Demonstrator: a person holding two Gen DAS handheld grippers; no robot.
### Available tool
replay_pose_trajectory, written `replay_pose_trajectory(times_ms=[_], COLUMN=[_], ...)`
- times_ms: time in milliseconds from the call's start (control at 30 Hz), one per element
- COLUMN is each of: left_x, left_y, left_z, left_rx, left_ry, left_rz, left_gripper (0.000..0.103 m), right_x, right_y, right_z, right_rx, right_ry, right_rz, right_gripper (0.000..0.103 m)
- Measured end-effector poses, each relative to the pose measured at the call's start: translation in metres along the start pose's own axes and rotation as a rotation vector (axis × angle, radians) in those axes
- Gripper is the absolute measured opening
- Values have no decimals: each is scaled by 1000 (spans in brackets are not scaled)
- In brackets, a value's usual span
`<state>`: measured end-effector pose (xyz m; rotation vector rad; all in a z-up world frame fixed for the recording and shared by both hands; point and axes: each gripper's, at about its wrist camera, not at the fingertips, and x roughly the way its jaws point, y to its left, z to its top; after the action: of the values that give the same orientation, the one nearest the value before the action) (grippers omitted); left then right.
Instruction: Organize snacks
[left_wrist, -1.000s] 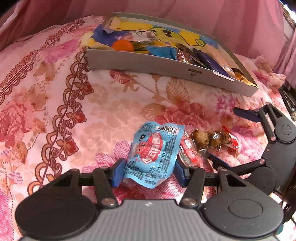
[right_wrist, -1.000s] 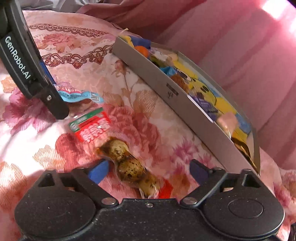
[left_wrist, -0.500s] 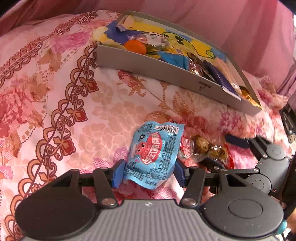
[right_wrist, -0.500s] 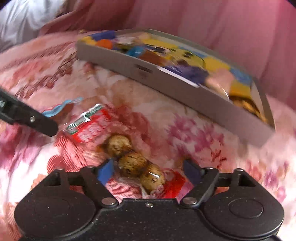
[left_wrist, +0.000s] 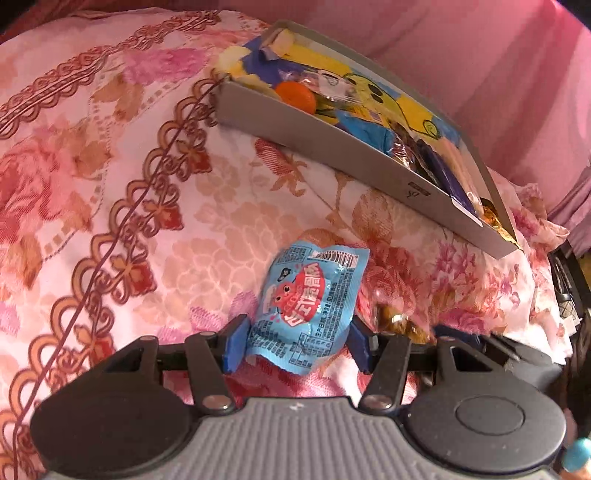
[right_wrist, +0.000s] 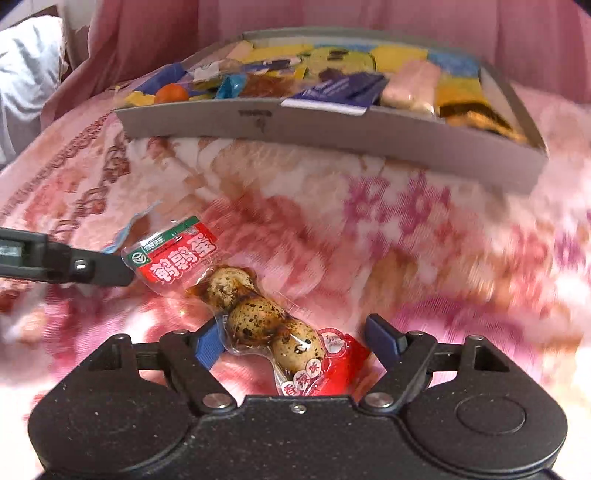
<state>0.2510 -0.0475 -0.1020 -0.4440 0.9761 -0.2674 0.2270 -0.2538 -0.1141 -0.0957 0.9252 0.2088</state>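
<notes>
My left gripper (left_wrist: 295, 339) is shut on a light blue snack packet (left_wrist: 310, 295) with a red cartoon label, which sits upright between the blue pads. My right gripper (right_wrist: 295, 343) is open around a clear pack of speckled quail eggs (right_wrist: 258, 314) with red ends. That pack lies on the floral bedding, touching the left pad and apart from the right pad. In the left wrist view the egg pack (left_wrist: 399, 321) shows just right of the blue packet. A grey cardboard tray (left_wrist: 332, 147) holding several snacks lies beyond both grippers, and its front wall (right_wrist: 332, 125) faces the right wrist.
Pink floral bedding (left_wrist: 147, 184) covers the whole surface. A pink curtain (right_wrist: 369, 18) hangs behind the tray. One finger of the left gripper (right_wrist: 74, 264) reaches in from the left edge of the right wrist view, beside the egg pack's red label. A white cloth (right_wrist: 26, 74) lies far left.
The left gripper has swung with the blue packet, so the tray has shifted right in its view. The right gripper has turned to face the tray's long wall, and its fingers still bracket the egg pack.
</notes>
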Motion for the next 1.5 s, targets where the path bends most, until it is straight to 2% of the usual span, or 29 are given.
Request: replay_pose_trajectory(times_ms=[133, 267, 300, 367, 400, 467, 500, 533, 633, 900, 1100, 1233, 1367, 1467, 1500], left_x=[-2, 0, 1, 3, 3, 4, 5, 6, 4, -13, -19, -25, -27, -29, -30], left_y=[-4, -3, -2, -1, -1, -3, -4, -7, -12, -2, -8, -2, -1, -2, -3], left_z=[-7, -8, -8, -6, -6, -6, -6, -6, -8, -18, -31, -34, -34, -33, -33], left_rx=[32, 42, 36, 30, 34, 48, 63, 83, 120, 32, 48, -46, -65, -64, -64], left_ry=[-6, -11, -12, -13, -15, -18, -18, -17, -11, -10, -34, -67, -115, -151, -159], left_rz=[32, 28, 23, 17, 17, 22, 27, 34, 43, 32, 63, 1, 0, 6, 9], left_gripper=[60, 61, 61, 61, 61, 61, 60, 60, 59, 58, 57, 56, 56, 55, 32], right_x=[-13, -14, -11, -5, -2, -2, -4, -7, -12, -36, -55, -66, -70, -69, -68], right_y=[24, 46, 47, 41, 36, 34, 37, 39, 45, 46, 47, 49, 49, 49, 49], right_z=[-9, -17, -17, -14, -12, -10, -9, -8, -9, -14, -19, -16, -11, -9, -9], right_rx=[-86, -255, -266, -208, -169, -154, -155, -150, -165, -123, -124, -137, -150, -161, -165], right_ry=[39, -4, -15, -15, -13, -31, -42, -50, -58, -86, -144, -222, -279, -291, -288], right_rz=[6, -14, -13, 35, 56, 66, 66, 65, 30, -36, -69, -81, -102, -111, -109], right_gripper=[85, 89, 91, 90, 88, 74, 58, 50, 44, 38, 38, 38, 38, 38, 38])
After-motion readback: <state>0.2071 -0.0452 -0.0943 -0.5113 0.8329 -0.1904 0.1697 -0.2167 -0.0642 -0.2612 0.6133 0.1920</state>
